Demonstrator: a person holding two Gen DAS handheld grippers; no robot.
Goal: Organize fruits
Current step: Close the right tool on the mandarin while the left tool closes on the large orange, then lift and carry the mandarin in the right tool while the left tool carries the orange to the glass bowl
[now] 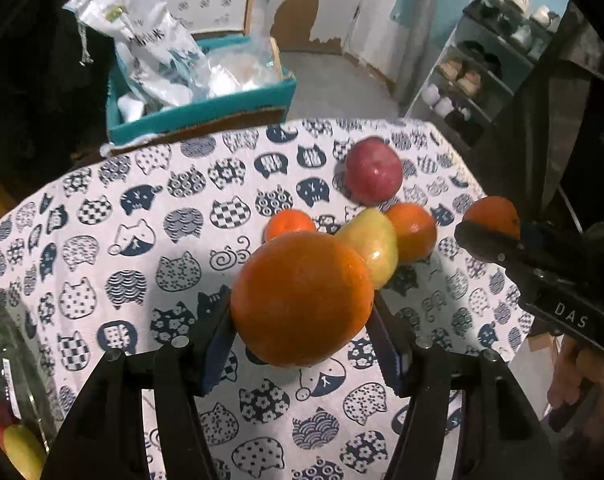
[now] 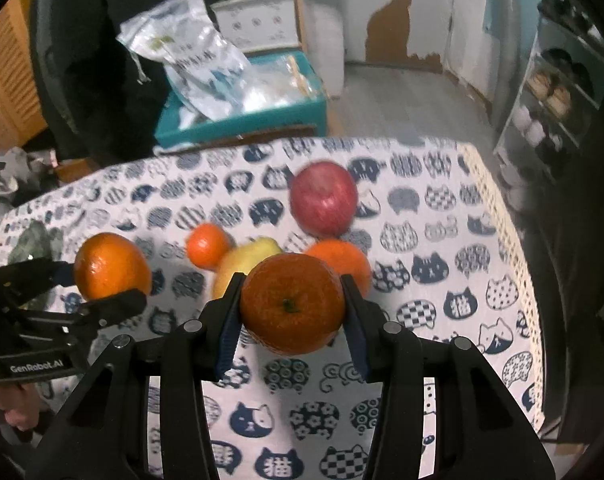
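My left gripper (image 1: 302, 320) is shut on a large orange (image 1: 302, 298) and holds it above the cat-print tablecloth (image 1: 122, 240). My right gripper (image 2: 292, 312) is shut on a second orange (image 2: 292, 304), also lifted; it shows in the left wrist view (image 1: 492, 216) at the right. On the cloth lie a red apple (image 1: 374, 170), a yellow-green fruit (image 1: 372, 246), a small orange (image 1: 288, 224) and another orange (image 1: 412, 232). The right wrist view shows the same pile: apple (image 2: 324, 204), yellow fruit (image 2: 246, 258), small orange (image 2: 208, 246), orange (image 2: 344, 258).
A clear container (image 1: 10, 380) holding a red and a yellow fruit stands at the near left. Behind the table sits a teal box (image 1: 206, 112) full of plastic bags. A shoe rack (image 1: 482, 72) stands at the far right.
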